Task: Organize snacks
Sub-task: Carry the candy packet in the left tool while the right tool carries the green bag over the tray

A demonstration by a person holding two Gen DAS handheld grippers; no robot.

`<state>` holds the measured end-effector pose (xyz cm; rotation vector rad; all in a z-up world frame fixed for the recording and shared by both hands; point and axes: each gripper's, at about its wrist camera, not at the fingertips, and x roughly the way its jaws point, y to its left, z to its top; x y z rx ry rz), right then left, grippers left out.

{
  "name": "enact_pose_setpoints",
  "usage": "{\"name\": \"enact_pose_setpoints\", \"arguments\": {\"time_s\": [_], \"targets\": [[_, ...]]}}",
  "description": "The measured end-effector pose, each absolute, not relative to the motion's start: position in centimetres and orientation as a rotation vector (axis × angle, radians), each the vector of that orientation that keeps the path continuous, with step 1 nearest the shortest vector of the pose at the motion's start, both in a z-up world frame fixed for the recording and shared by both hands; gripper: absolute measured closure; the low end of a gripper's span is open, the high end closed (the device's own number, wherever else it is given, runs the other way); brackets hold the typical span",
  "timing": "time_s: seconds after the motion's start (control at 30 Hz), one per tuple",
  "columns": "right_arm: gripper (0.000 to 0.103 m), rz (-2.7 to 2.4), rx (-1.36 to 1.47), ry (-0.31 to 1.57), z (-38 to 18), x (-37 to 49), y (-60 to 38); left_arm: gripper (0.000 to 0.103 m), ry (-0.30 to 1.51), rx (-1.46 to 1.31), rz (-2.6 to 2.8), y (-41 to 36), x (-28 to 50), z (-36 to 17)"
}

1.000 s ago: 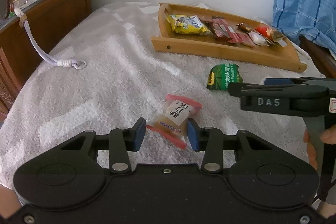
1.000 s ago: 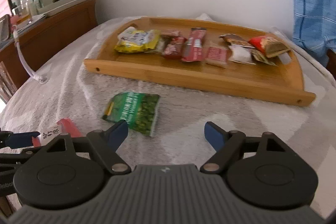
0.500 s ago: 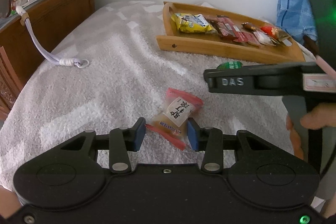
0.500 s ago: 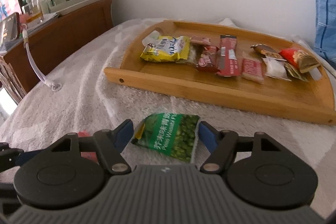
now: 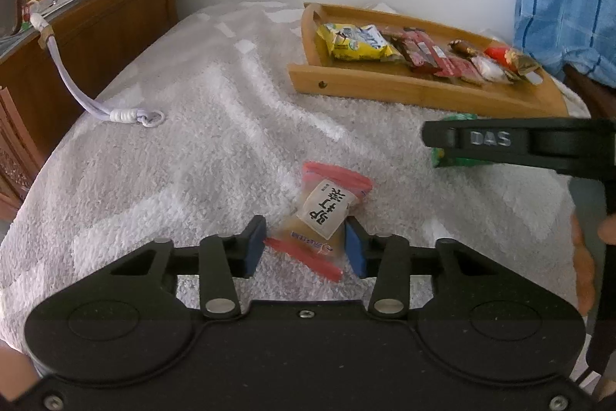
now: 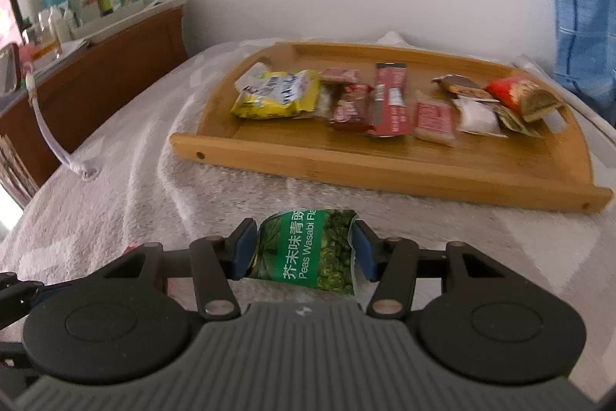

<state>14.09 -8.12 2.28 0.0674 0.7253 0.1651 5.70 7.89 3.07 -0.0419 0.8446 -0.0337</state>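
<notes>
The right claw (image 6: 304, 249) has advanced over the green pea packet (image 6: 308, 249) and is closing on it, pads pressing its edges, while the left claw (image 5: 304, 245) remains clamped on the red-ended candy (image 5: 323, 214); both await transfer to the wooden tray (image 6: 385, 172).

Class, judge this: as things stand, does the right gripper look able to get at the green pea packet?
Probably yes. The green pea packet already sits between the right gripper pads, whose jaws are closing and bending its edges. Nothing blocks it; the wooden tray lies farther off.
</notes>
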Motion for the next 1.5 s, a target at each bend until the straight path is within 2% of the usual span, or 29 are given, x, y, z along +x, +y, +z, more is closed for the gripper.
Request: {"name": "enact_pose_setpoints", "arguments": {"time_s": [0.57, 1.5], "targets": [[0.046, 0.112, 0.148, 0.637, 5.0, 12.2, -13.6, 0.064, 0.766, -0.073, -0.097, 6.2, 6.5, 7.0], [0.046, 0.055, 0.188, 0.524, 9.1, 16.4, -19.5, 0.064, 0.693, -0.110, -0.195, 2.4, 17.0, 12.4]]}}
